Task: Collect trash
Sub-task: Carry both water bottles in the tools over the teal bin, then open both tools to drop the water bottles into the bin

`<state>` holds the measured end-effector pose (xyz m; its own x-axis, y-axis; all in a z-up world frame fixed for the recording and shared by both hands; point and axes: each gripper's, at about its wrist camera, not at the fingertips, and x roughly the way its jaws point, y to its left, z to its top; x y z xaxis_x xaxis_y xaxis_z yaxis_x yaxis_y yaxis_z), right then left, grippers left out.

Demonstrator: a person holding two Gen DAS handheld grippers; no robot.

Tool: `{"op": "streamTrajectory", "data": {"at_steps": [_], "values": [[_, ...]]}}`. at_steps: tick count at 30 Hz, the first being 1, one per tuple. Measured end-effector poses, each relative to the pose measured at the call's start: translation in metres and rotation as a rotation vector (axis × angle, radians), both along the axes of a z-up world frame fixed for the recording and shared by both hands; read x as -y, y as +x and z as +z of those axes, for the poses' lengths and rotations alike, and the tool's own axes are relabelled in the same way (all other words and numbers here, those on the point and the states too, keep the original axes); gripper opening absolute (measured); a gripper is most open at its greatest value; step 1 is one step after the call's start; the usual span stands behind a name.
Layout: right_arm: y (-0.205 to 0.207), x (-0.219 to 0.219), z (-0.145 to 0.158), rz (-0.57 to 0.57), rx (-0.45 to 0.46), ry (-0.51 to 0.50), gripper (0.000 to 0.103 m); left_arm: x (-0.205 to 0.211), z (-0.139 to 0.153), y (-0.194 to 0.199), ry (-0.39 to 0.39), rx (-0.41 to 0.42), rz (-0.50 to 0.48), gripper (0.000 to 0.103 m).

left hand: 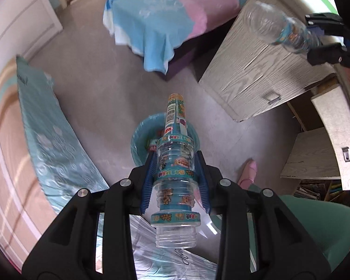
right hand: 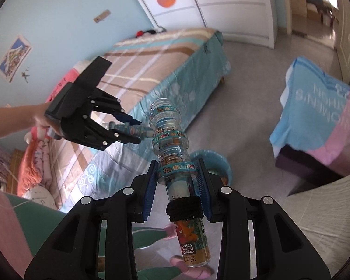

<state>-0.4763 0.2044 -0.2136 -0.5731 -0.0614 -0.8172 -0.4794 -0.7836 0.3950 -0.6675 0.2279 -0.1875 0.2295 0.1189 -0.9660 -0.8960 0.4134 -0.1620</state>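
My left gripper point(left hand: 176, 182) is shut on a clear ribbed plastic bottle point(left hand: 175, 186) with teal labels, held in the air above a teal trash bin point(left hand: 140, 140) lined with a bag on the floor. My right gripper point(right hand: 177, 189) is shut on a second clear ribbed bottle point(right hand: 172, 149) with teal labels and a black band; the bin's rim point(right hand: 212, 158) shows just behind it. The right gripper point(left hand: 324, 39) with its bottle point(left hand: 280, 28) shows at the upper right of the left wrist view. The left gripper point(right hand: 135, 130) shows at the left of the right wrist view.
A bed point(right hand: 151, 65) with a plaid and teal cover lies to the left. A low stool under a blue and pink cloth point(left hand: 170, 21) stands across the floor. A wood-grain cabinet point(left hand: 263, 70) stands at the right. My slippered foot point(left hand: 248, 172) is near the bin.
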Motion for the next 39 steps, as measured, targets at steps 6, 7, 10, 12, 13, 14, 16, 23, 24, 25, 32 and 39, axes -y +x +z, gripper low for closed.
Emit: {"op": "streamTrajectory", "data": {"at_steps": [6,7,10,12,13,14,16,23,24,25,32,39], "values": [[-0.018,-0.007,-0.106,-0.123,0.103,-0.173,0.034,0.002,-0.09,-0.009,-0.136,0.049,0.061,0.031],[-0.02,-0.006,-0.126,-0.15,0.132,-0.197,0.034,0.003,-0.105,-0.01,-0.157,0.05,0.071,0.031],[-0.023,-0.005,-0.184,-0.243,0.186,-0.298,0.034,0.005,-0.151,-0.008,-0.209,0.02,0.086,0.031],[-0.026,-0.004,-0.217,-0.284,0.223,-0.338,0.034,0.003,-0.173,-0.008,-0.225,0.013,0.103,0.031],[-0.029,-0.004,-0.233,-0.303,0.248,-0.352,0.034,0.002,-0.185,-0.008,-0.236,0.012,0.115,0.031],[-0.031,-0.004,-0.246,-0.318,0.264,-0.368,0.034,0.0,-0.199,-0.009,-0.251,0.014,0.126,0.031],[-0.036,-0.006,-0.275,-0.347,0.285,-0.41,0.034,-0.004,-0.217,-0.011,-0.265,0.0,0.143,0.031],[-0.059,-0.014,-0.357,-0.395,0.344,-0.49,0.034,-0.014,-0.283,-0.014,-0.342,0.012,0.187,0.031],[-0.061,-0.017,-0.364,-0.411,0.354,-0.491,0.035,-0.015,-0.288,-0.015,-0.348,0.005,0.189,0.03],[-0.062,-0.017,-0.371,-0.426,0.349,-0.497,0.036,-0.016,-0.292,-0.015,-0.355,0.0,0.197,0.03],[-0.068,-0.027,-0.384,-0.458,0.285,-0.501,0.057,-0.024,-0.3,-0.02,-0.343,-0.005,0.236,0.044],[-0.052,-0.027,-0.374,-0.476,0.266,-0.504,0.059,-0.02,-0.295,-0.017,-0.34,-0.011,0.223,0.053]]}}
